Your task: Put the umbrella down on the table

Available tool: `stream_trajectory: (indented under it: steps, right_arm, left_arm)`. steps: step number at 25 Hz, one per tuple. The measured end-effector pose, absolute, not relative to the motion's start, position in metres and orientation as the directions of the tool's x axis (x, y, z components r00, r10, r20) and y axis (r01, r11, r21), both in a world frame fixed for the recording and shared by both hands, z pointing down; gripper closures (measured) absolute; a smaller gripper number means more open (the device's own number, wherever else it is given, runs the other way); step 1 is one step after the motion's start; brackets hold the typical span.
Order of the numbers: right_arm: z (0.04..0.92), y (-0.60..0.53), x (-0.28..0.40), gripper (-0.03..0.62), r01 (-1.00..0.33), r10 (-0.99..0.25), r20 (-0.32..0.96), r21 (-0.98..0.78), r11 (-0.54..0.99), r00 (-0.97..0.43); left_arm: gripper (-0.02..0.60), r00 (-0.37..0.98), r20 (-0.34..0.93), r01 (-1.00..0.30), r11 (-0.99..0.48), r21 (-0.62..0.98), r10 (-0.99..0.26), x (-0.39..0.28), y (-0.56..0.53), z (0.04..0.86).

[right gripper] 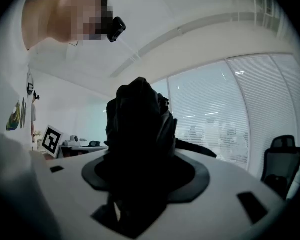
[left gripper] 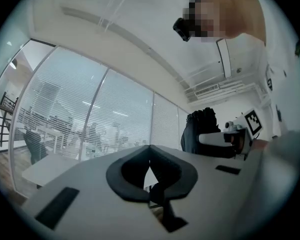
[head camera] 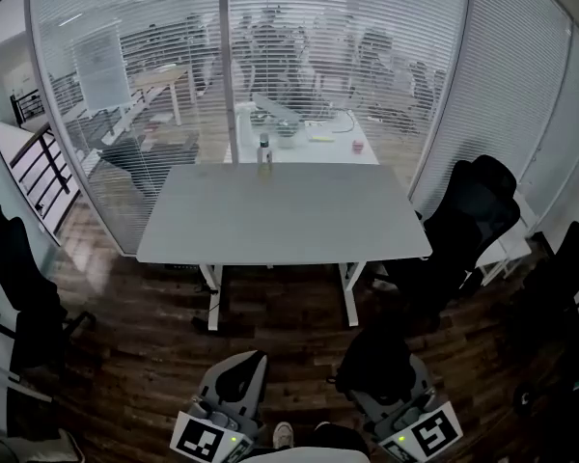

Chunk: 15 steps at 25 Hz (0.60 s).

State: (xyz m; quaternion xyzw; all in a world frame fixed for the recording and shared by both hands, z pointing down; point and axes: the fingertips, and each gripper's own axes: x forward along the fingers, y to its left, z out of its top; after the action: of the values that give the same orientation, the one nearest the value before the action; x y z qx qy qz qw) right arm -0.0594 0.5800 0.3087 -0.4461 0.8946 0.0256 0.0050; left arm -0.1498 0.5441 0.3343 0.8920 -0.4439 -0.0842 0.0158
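Two tools: both sit low at the bottom edge of the head view, close to the person. The left tool [head camera: 222, 395] is on that view's left and the right tool [head camera: 398, 403] on its right.
Left tool state: its jaws are pressed together at the tips, with nothing between them.
Right tool state: its jaws stand wide and pinch the black folded fabric umbrella [right gripper: 140, 129]. The bundle fills the gap and rises well past the jaw tips.
Umbrella position: it is carried in the right tool, in the air above the dark wooden floor [head camera: 280, 345]. It is well apart from the counter and touches no surface.
Counter: a light grey rectangular counter [head camera: 280, 230] on white legs stands ahead, its near long edge facing the person. A small bottle [head camera: 264, 150] stands upright at its far edge.
Surroundings: one black office chair [head camera: 473, 215] stands just beside the counter's right corner. A glass wall [head camera: 347, 46] with white blinds runs behind.
Step in hand: by my reading this is the carry. The grasp looks secure but the approach to the counter is not yet made, so the task is at an early stage.
Next move calls for: bringing the right tool forward over the near half of the counter. It then lowers until the bundle lies along the top, and only then do the jaws part.
Care needed: the soft bundle may sag or roll once released. A low, level set-down well short of the bottle looks safest, on a path that keeps away from the chair.
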Motion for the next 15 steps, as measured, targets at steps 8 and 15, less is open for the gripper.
stream_trajectory:
  steps: [8, 15]
  right_arm:
    - [0.317, 0.555, -0.066, 0.338, -0.798, -0.798, -0.019, 0.039, 0.601, -0.602]
    - [0.319, 0.522, -0.047, 0.338, -0.799, -0.799, -0.033, 0.044, 0.599, -0.601]
  left_arm:
    - [0.569, 0.601, -0.127, -0.781, -0.613, 0.115, -0.789, -0.163, 0.519, 0.342]
    - [0.569, 0.609, -0.119, -0.774, -0.62, 0.125, -0.784, -0.175, 0.497, 0.349]
